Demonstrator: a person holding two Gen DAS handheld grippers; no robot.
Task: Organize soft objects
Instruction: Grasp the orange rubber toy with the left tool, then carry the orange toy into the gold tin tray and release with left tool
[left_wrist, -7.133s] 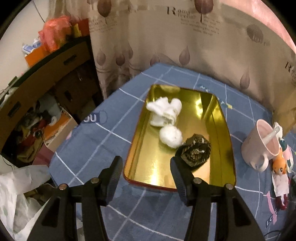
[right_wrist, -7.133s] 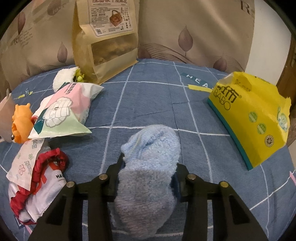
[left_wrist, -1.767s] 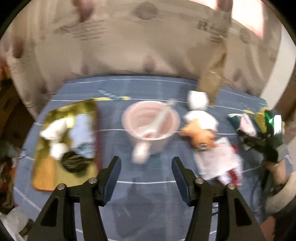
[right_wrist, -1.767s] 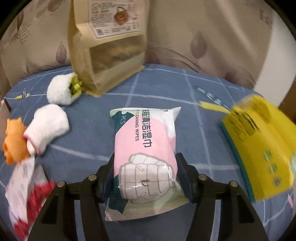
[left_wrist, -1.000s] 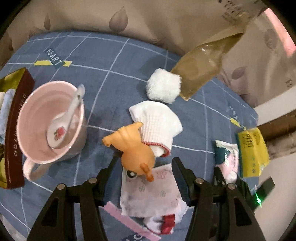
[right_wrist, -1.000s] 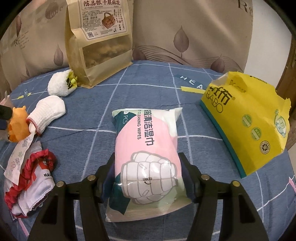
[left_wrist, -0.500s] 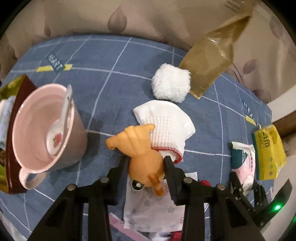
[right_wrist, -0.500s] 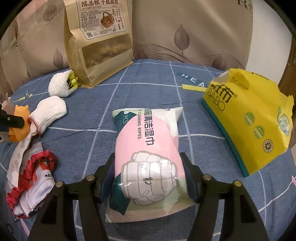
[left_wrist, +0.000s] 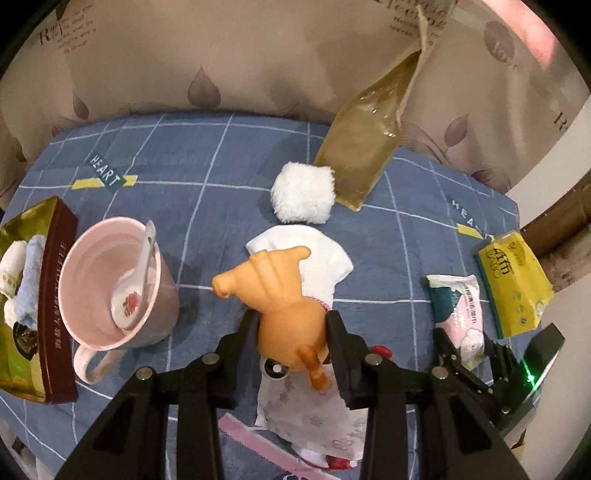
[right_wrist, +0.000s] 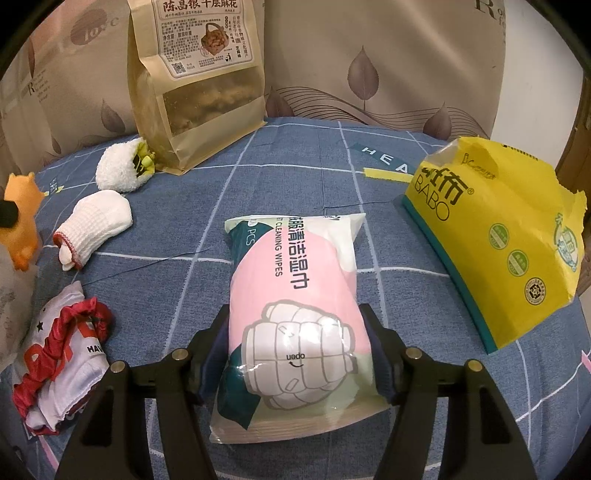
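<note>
My left gripper (left_wrist: 291, 328) is shut on an orange rubber toy animal (left_wrist: 284, 299), which also shows at the left edge of the right wrist view (right_wrist: 20, 210). A white knit sock (left_wrist: 325, 254) lies just behind it, and a fluffy white sock ball (left_wrist: 303, 197) farther back. My right gripper (right_wrist: 295, 350) is closed on a pink pack of cleaning wipes (right_wrist: 295, 295) resting on the blue cloth. The gold tray (left_wrist: 22, 295) at far left holds a light blue sock, white socks and a dark sock.
A pink mug with a spoon (left_wrist: 118, 284) stands left of the toy. A brown snack bag (right_wrist: 199, 81) leans at the back. A yellow tissue pack (right_wrist: 509, 251) lies right. A red-and-white cloth (right_wrist: 62, 354) and floral paper (left_wrist: 314, 413) lie near.
My left gripper swung from the tray past the mug to the orange toy and closed on it. The blue sock now lies in the tray. My right gripper holds the wipes pack, barely moved.
</note>
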